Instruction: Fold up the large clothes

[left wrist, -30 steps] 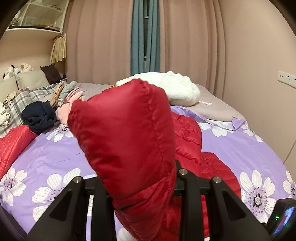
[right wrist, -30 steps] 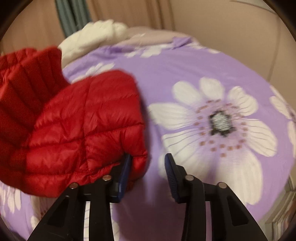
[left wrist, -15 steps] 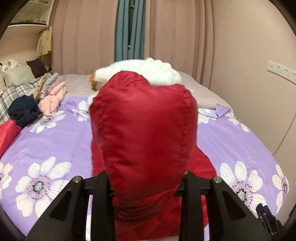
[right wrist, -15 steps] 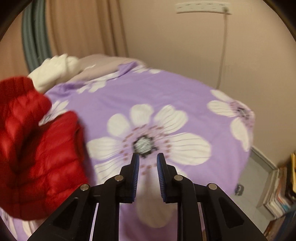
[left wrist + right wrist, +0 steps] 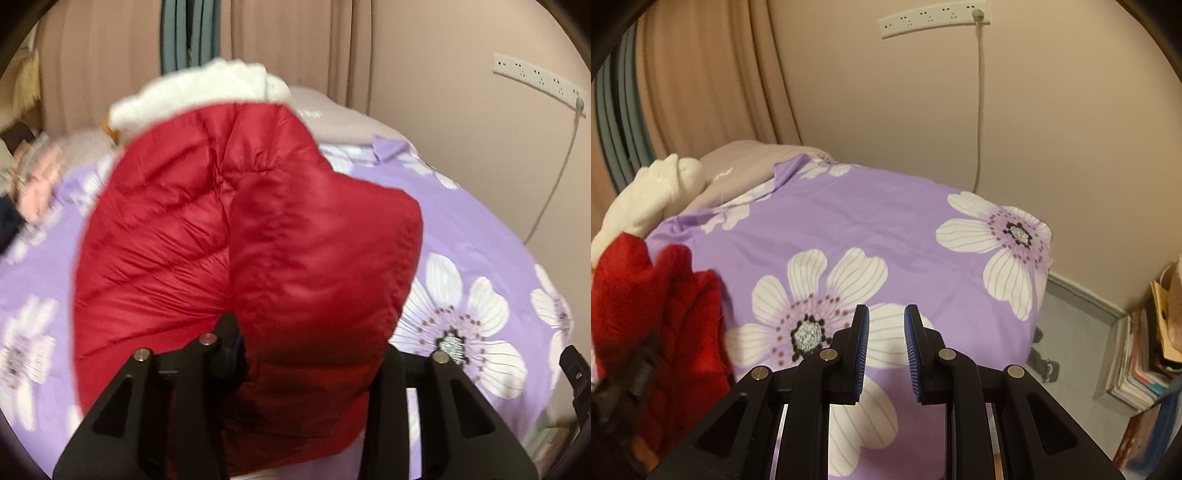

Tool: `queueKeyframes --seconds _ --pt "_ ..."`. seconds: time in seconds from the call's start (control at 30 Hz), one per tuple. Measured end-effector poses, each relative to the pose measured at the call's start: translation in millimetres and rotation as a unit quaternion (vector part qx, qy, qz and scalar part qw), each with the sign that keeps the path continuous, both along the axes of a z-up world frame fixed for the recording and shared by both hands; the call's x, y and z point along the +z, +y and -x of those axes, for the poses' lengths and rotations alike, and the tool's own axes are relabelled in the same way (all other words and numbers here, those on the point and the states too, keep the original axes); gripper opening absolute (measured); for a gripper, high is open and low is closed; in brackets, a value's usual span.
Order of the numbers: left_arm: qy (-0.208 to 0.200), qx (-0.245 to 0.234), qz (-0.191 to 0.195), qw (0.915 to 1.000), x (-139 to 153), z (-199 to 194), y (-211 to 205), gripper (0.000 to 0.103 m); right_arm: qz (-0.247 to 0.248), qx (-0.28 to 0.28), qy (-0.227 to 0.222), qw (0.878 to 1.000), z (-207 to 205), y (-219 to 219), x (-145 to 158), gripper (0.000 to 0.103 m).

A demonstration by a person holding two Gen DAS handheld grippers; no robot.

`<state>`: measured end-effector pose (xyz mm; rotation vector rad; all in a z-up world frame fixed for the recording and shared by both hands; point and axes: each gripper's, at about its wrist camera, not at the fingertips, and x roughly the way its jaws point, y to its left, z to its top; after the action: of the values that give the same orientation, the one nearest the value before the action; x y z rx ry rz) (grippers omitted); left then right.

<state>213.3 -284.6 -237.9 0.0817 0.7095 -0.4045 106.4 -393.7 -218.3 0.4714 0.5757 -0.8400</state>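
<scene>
We have the red down jacket (image 5: 251, 258) lifted off the purple floral bedsheet (image 5: 480, 236), a thick puffy bunch of it standing between the fingers of the left gripper (image 5: 306, 354) and filling most of that view; the fingertips are buried in the fabric, so we judge the grip closed on the jacket without seeing the pads themselves. The right gripper (image 5: 885, 354) holds nothing: its blue-padded fingers stand a moderate gap apart above a white flower on the sheet, with the jacket's red bulk off to its left, near but not touching. The main risk we see is slippage, because the shell looks slick and the filling compresses, so a bunched hold could creep out under the hanging weight. With only one side held, the rest may swing, twist or drop in a heap, spoiling any clean fold line. The white fluffy garment (image 5: 646, 195) lies close behind, and a trailing sleeve could drag into it. If the right gripper closes blindly, it may pinch the sheet along with the jacket.
</scene>
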Motion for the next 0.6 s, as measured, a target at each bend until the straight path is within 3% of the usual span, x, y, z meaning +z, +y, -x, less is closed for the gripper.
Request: queueKeyframes --seconds 0.23,0.37,0.53,0.6 --pt "-0.013 -0.002 -0.037 0.9992 -13.4 1.8 -9.3 0.042 0.007 0.020 -0.003 1.000 -6.1 3.9 3.0 0.022" --pt "0.004 0.001 -0.018 0.9998 -12.8 -3.7 -2.8 0.042 0.020 0.018 -0.002 1.000 -7.7 10.1 5.2 0.022" --pt "0.050 0.010 0.043 0.9978 -8.5 -11.1 12.4 0.042 0.020 0.025 -0.014 0.999 -8.6 13.7 11.3 0.022" --pt "0.052 0.007 0.040 0.9978 -0.9 -9.1 15.6 0.043 0.022 0.031 -0.020 0.999 -9.2 15.4 16.9 0.022"
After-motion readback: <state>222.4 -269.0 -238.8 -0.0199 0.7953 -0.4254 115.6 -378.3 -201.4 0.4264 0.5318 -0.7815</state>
